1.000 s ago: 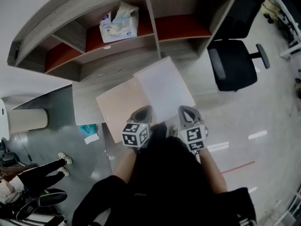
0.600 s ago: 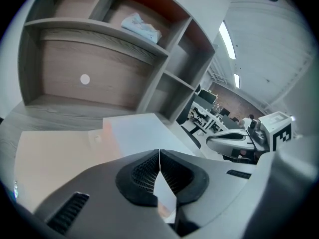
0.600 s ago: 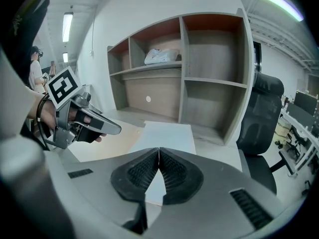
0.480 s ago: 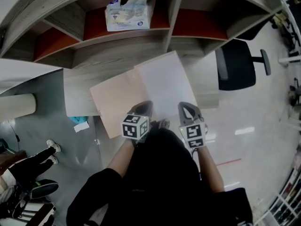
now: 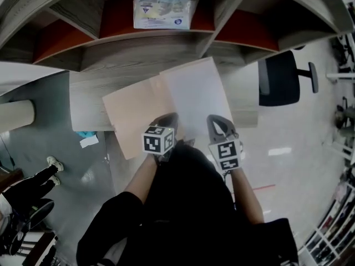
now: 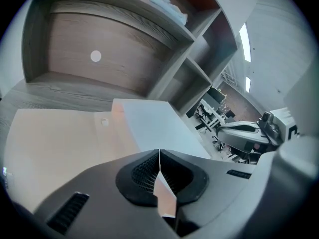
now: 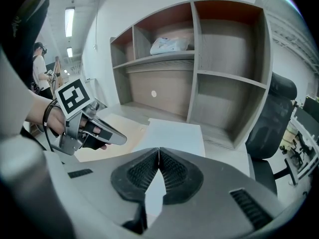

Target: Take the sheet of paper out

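- The step in hand looks like the approach. The white sheet of paper [image 5: 194, 96] lies flat on the right half of the open peach card folder [image 5: 133, 121], on the grey wood-grain worktop [image 5: 83, 107]. It has not been lifted.
- The left gripper [image 5: 168, 117] hangs over the folder's near edge, close to where sheet and folder meet. Its jaws are pressed together, with nothing clearly caught between them.
- The right gripper [image 5: 213, 119] is at the sheet's near right corner. Its jaws are also closed and appear empty.
- The next move probably calls for one gripper to open and pinch the sheet's near edge. The other could pin the folder so that only the paper slides out.
- Compared with a second ago, both grippers sit lower and slightly further onto the folder. The view has also leaned in, so the shelf unit [image 5: 222, 21] fills the top. Folder and sheet lie as before.
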